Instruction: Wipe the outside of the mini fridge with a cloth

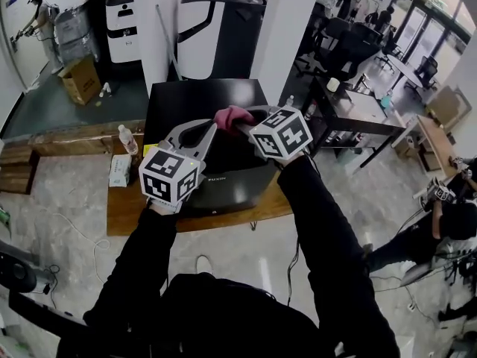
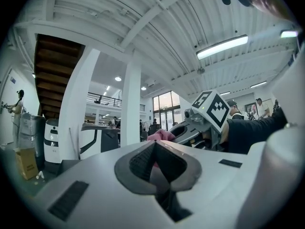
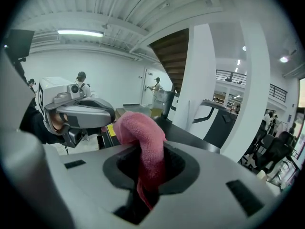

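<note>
**Item: mini fridge** (image 1: 201,99). Black, on a wooden platform (image 1: 127,207) directly below both grippers; no cloth contact yet.

**Cloth** (image 3: 140,137). Pink, bunched. Pinched mid-fold between the closed jaws of the right gripper (image 3: 143,151), with a rounded hump bulging out towards eleven o'clock. This probably serves as the pad for wiping.

**Left gripper** (image 2: 155,147). Jaw tips meet with nothing between them. It hovers at eight o'clock of the right one, likely kept free to steady things.

**Pose.** Both forearms reach forward over the fridge top, converging, grippers nearly touching.

**Adjacent.** Water bottle (image 1: 128,140) at nine o'clock of the fridge.
</note>
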Motion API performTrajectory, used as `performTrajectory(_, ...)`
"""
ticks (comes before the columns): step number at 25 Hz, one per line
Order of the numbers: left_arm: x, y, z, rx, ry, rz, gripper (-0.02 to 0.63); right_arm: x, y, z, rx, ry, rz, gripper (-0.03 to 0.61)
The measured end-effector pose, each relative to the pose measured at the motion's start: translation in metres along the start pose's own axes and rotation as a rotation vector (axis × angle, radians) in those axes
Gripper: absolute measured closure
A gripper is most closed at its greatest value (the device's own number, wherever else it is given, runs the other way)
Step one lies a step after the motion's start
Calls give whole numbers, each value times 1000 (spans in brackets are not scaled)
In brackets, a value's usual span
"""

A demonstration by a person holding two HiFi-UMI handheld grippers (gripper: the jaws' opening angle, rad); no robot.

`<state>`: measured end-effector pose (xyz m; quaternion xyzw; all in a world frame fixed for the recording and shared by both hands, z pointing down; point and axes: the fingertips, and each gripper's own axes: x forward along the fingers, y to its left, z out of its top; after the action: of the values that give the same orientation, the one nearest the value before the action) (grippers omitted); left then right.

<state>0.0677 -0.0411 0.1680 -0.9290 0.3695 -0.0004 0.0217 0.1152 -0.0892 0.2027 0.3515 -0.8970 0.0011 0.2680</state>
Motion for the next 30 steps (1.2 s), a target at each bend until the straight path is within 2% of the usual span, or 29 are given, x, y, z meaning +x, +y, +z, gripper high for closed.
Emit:
performTrajectory(8, 70, 48, 5, -17, -19, -45, 607, 37, -75, 0, 1, 64, -47, 506)
performTrajectory(15, 121, 80, 6, -5, 3, -48, 607, 68, -141, 5, 28, 60, -58, 506)
performTrajectory(24, 193, 106, -13, -11, 79, 36, 607, 127, -231, -9, 1, 103, 7, 506)
performTrajectory(30, 236, 109, -19, -9, 121, 100, 607, 167, -287, -44, -44, 224, 47, 506)
